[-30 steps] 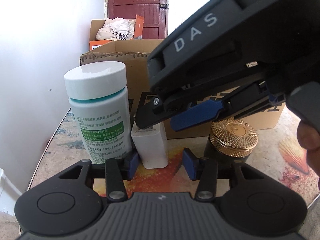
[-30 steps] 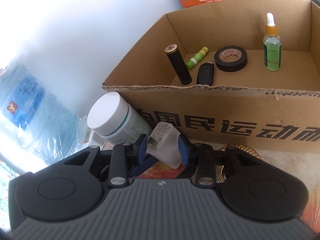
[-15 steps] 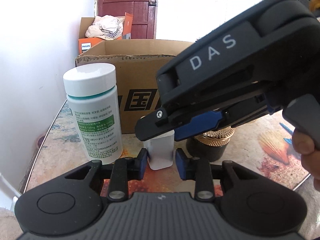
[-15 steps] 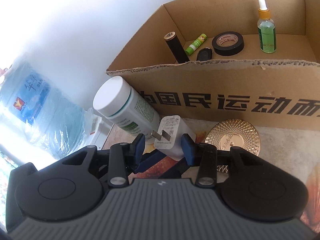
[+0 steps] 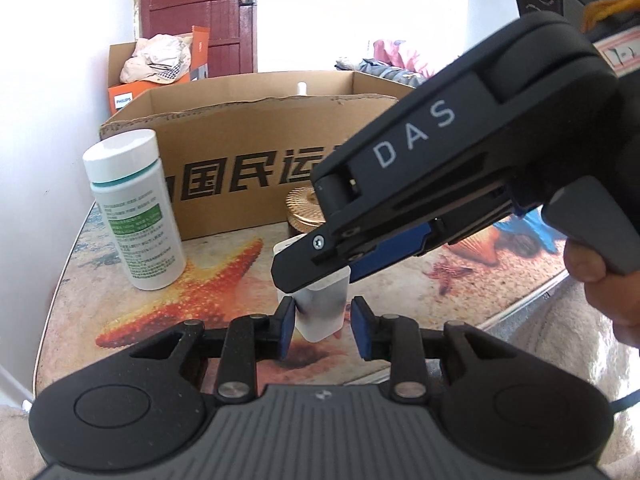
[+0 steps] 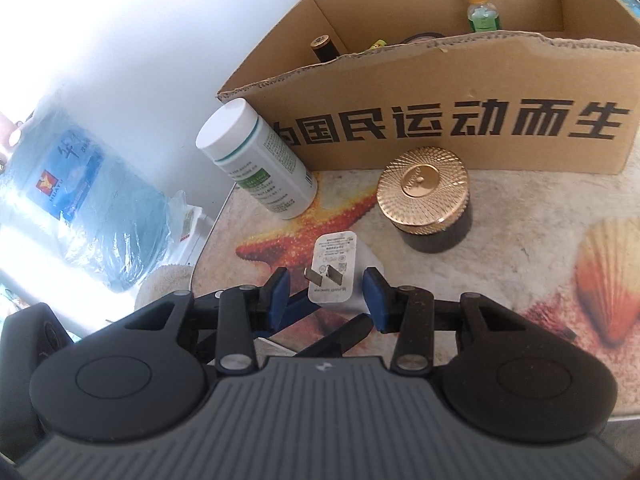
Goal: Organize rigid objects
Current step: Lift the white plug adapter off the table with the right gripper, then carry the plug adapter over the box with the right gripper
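Observation:
A white plug adapter [image 5: 320, 312] stands on the table with its prongs up [image 6: 334, 272]. My left gripper [image 5: 322, 330] is open, its blue pads on either side of the adapter's base, not clearly touching. My right gripper [image 6: 328, 300] is open and comes down over the adapter's top, pads apart from it; it shows from the side in the left wrist view [image 5: 400, 224]. A white pill bottle [image 5: 134, 216] and a gold-lidded dark jar [image 6: 426, 198] stand in front of the open cardboard box [image 6: 440, 128].
Inside the box are a green dropper bottle [image 6: 482, 8], a black tube with a gold cap [image 6: 322, 46] and a tape roll, mostly hidden by the wall. The table's left edge is close; a water jug [image 6: 72, 200] lies beyond it.
Both grippers have pulled back from the box together with the adapter between them. The box, bottle and jar now sit farther away. The left pads have spread slightly.

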Tool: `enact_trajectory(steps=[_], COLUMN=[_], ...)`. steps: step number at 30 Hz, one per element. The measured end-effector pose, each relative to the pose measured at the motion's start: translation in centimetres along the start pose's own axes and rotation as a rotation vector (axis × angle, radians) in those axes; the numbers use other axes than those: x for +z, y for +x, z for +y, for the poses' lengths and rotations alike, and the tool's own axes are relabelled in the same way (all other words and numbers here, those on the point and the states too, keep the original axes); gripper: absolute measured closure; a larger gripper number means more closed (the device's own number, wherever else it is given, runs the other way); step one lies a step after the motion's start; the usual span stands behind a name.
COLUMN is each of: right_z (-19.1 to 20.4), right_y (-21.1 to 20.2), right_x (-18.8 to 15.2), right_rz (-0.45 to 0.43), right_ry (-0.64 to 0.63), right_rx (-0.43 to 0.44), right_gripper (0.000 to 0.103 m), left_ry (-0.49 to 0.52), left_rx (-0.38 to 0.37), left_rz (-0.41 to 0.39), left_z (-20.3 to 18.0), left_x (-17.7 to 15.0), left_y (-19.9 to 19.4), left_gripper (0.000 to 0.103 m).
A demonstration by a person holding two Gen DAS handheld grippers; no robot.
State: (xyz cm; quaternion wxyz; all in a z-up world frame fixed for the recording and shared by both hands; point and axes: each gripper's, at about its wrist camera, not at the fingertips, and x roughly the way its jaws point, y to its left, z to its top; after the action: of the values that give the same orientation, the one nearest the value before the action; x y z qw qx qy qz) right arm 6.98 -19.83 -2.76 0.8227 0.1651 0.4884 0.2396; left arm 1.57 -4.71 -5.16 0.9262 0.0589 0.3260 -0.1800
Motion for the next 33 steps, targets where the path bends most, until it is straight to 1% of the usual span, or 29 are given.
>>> enact_trajectory(steps=[7, 9, 14, 16, 21, 26, 29, 31, 33], right_z=[-2.7, -3.4, -4.0, -3.9, -3.8, -4.1, -4.1, -4.2, -4.5], right_y=[-3.4, -4.1, -4.3, -4.3, -3.6, -3.2, -3.0, -3.1, -3.4], right_x=[-1.6, -1.9, -2.1, -2.0, -1.4, -1.1, -1.0, -1.2, -1.3], right_rz=[-0.055, -0.073, -0.105, -0.118, -0.133, -0.152, -0.162, -0.167, -0.172], right_ry=[0.04, 0.056, 0.085, 0.081, 0.104, 0.138, 0.144, 0.146, 0.156], right_rx=[-0.083, -0.104, -0.122, -0.141, -0.158, -0.169, -0.186, -0.2, -0.208], right_gripper=[0.062, 0.062, 0.06, 0.055, 0.049, 0.048, 0.054, 0.063, 0.068], left_ry=[0.075, 0.092, 0.129, 0.132, 0.128, 0.121, 0.126, 0.121, 0.115], left_rx=[-0.103, -0.112, -0.088, -0.083, -0.066, -0.047, -0.032, -0.033, -0.037], left_rz=[-0.022, -0.03, -0.043, -0.048, -0.059, -0.07, -0.075, -0.074, -0.075], left_z=[-3.2, -4.0, -4.9, -5.0, -5.4, -5.8, -6.3, -6.5, -6.6], left_x=[0.8, 0.9, 1.2, 1.4, 1.6, 1.8, 1.7, 1.6, 1.7], left_y=[1.3, 1.9, 2.8, 3.3, 3.9, 4.5, 4.7, 4.7, 4.7], left_gripper=[0.072, 0.072, 0.072, 0.072, 0.072, 0.073, 0.073, 0.073, 0.073])
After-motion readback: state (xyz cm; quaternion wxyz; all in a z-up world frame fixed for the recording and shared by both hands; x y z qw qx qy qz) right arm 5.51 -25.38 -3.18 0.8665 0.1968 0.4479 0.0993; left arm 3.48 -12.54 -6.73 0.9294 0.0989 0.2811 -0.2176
